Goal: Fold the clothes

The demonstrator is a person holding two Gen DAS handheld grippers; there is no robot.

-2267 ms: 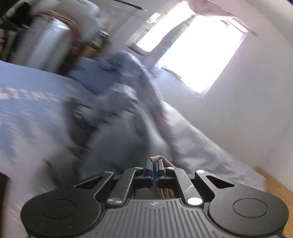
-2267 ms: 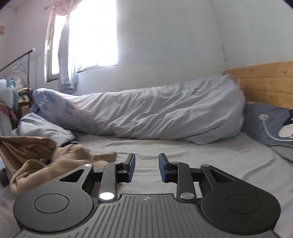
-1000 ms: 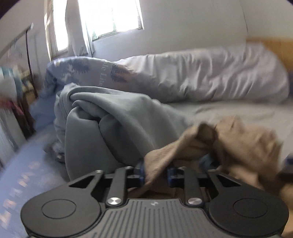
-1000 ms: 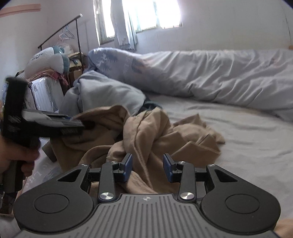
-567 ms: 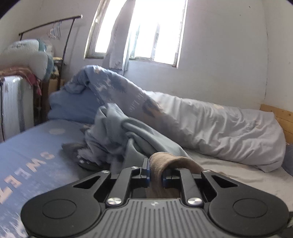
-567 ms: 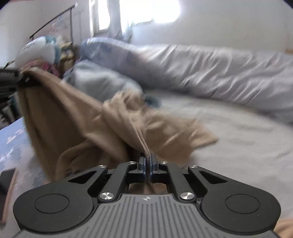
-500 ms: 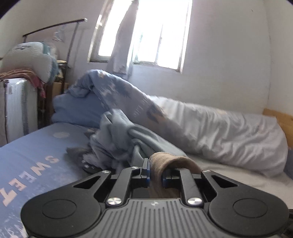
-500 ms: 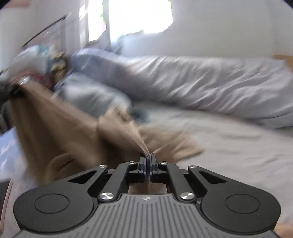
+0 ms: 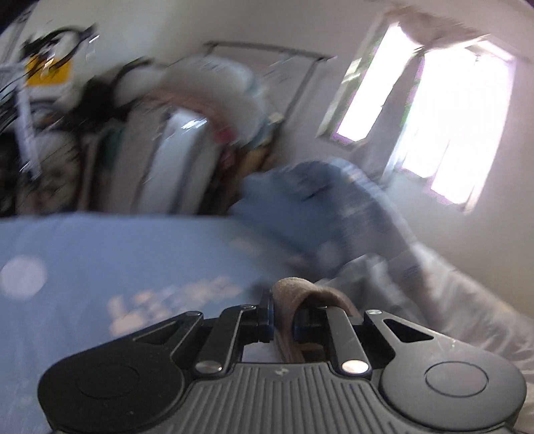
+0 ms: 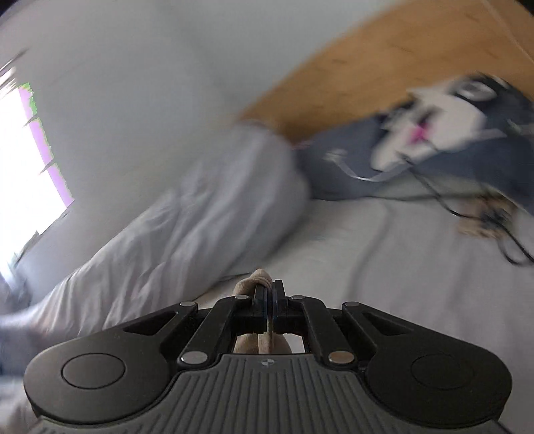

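Left wrist view: the left gripper (image 9: 283,315) is clamped on a fold of the tan garment (image 9: 300,293), which, loose a second earlier, is now also pinched shut by the right gripper (image 10: 268,302), lifted above the bed sheet (image 10: 400,267) for spreading.

A plain white wall (image 9: 253,30) is seen behind everything, pretty blurred in both views. A bright window (image 9: 430,110) is blown out by daylight on the right of the left wrist view, and a strip of it (image 10: 23,160) is caught at the left edge of the right one. A cluttered clothes rack (image 9: 260,50) is smeared across the upper left, with a white suitcase-like thing (image 9: 180,160) stood under it. The bed is covered by a blue printed sheet (image 9: 100,253) on one side and a pale grey sheet (image 10: 383,267) on the other. A rumpled duvet (image 10: 187,220) is bunched along the wall, and a wooden headboard (image 10: 383,63) is partly hidden by a cartoon-print pillow (image 10: 434,147).
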